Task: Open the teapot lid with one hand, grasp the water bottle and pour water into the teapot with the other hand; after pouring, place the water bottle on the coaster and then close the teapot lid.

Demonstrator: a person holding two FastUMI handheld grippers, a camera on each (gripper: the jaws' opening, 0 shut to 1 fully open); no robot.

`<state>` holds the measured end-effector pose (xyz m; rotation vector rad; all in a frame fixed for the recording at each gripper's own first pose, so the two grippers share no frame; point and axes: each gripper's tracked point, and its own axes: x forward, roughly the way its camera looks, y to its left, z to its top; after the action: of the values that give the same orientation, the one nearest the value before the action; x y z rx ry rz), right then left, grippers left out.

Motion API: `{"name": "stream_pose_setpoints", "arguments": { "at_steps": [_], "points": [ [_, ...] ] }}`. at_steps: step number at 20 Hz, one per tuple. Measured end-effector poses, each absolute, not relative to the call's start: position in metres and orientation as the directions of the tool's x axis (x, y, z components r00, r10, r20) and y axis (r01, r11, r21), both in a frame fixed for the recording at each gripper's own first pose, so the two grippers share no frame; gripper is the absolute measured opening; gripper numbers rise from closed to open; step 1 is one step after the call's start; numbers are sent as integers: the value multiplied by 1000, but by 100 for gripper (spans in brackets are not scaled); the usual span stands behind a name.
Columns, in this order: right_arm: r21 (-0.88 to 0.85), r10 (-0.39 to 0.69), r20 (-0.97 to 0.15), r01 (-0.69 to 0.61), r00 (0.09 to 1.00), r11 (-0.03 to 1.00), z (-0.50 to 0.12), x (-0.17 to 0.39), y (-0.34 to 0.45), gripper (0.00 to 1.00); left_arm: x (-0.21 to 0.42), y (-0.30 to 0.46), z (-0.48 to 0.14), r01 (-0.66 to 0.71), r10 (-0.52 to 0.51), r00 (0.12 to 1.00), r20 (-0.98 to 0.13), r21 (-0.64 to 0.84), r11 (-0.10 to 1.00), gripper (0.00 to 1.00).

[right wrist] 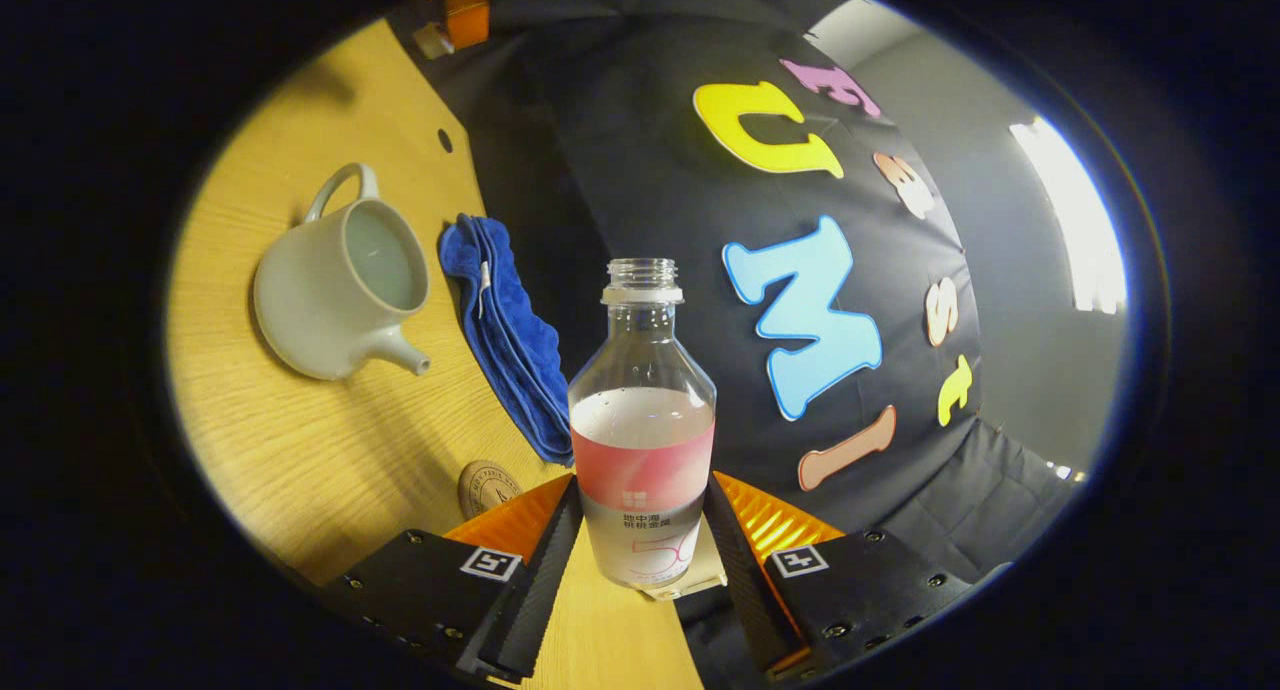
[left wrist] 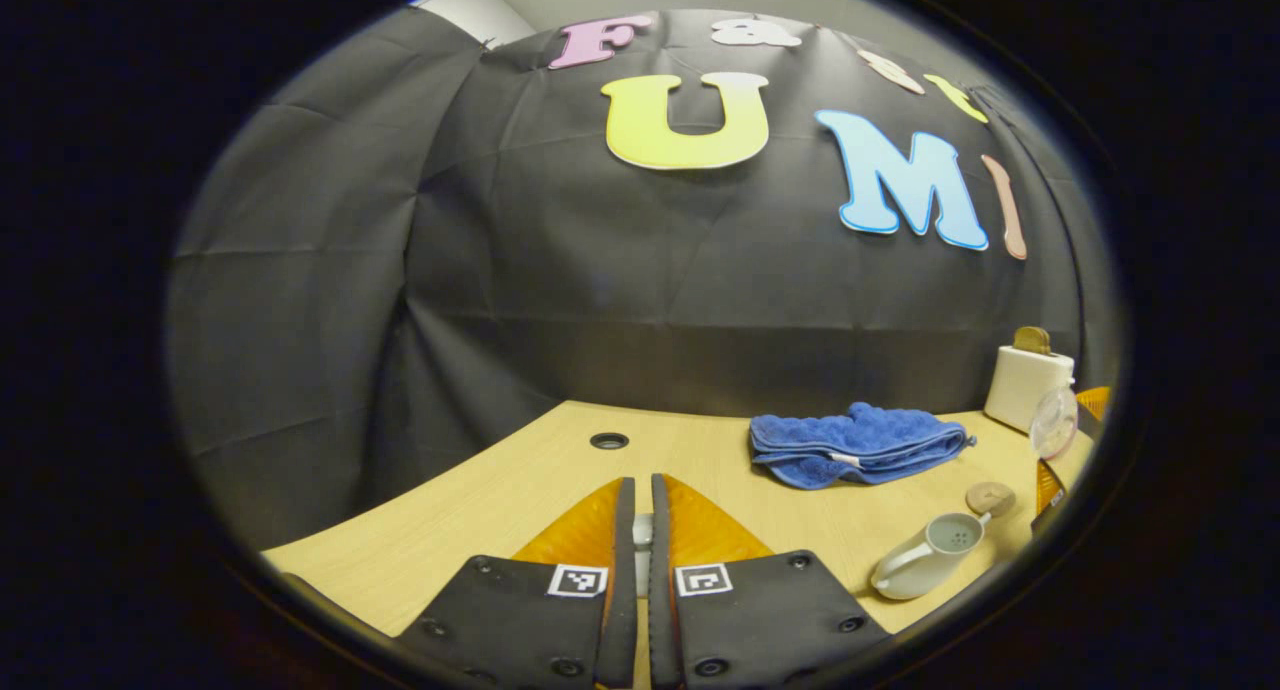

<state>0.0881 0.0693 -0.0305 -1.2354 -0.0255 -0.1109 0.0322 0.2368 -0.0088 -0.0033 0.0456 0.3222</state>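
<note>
Sprawling across the wooden table (right wrist: 300, 470), an uncovered teapot (right wrist: 335, 275) lies beside a blue towel (right wrist: 510, 340); the right gripper (right wrist: 640, 560) clamps a tilted, uncapped water bottle (right wrist: 645, 410), which could spill early, while the left gripper (left wrist: 641, 540) pinches something small, unidentifiable

Left gripper view sits low over the table (left wrist: 480, 490), facing the back wall. Right gripper view is rolled sideways, close up. Both catch the teapot (left wrist: 925, 555) and blue towel (left wrist: 855, 445).

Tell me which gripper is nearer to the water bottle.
Right. The right gripper holds the water bottle between its fingers; the left gripper is farther off.
</note>
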Motion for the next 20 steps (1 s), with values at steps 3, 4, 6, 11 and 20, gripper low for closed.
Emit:
{"name": "stream_pose_setpoints", "arguments": {
  "at_steps": [3,4,6,11,20],
  "points": [
    [-966,-46,83,91,996,243,-34,89,75,75,33,237,-10,-315,315,948,-47,1,949,12],
    [-973,-37,88,94,995,209,-33,89,77,76,33,237,-10,-315,315,948,-48,0,949,12],
    [-984,-21,95,97,995,147,-36,88,81,75,33,237,-10,-314,313,948,-52,-1,950,12],
    [-993,18,97,96,995,63,-39,92,87,75,33,237,-13,-314,313,948,-59,-1,949,12],
    [-988,64,137,141,989,-67,-35,89,92,75,33,237,-15,-311,310,949,-64,-5,950,12]
  ]
}}
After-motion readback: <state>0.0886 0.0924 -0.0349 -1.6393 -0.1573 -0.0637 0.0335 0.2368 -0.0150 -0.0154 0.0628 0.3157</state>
